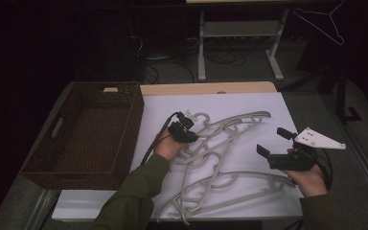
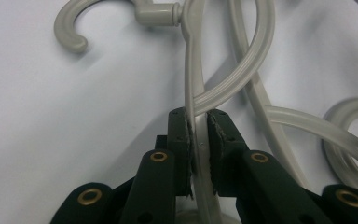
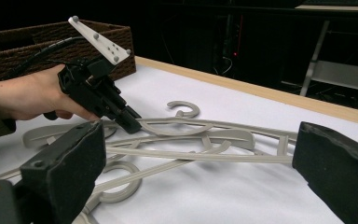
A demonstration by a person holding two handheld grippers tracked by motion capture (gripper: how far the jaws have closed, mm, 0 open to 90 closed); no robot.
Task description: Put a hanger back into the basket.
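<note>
Left tongs (image 2: 198,140) are clamped on one pale grey plastic hanger (image 2: 191,70), right tongs (image 1: 270,143) hang wide open, empty. Dark woven wicker basket (image 1: 124,124) looks empty, so it's barely begun.

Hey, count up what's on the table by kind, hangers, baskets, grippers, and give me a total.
Grey plastic hangers: 3, as far as the tangle lets me tell
Wicker basket: 1
Hand-held grippers: 2 (left hand-held gripper shut on a hanger arm, right hand-held gripper open)
Total: 6
</note>
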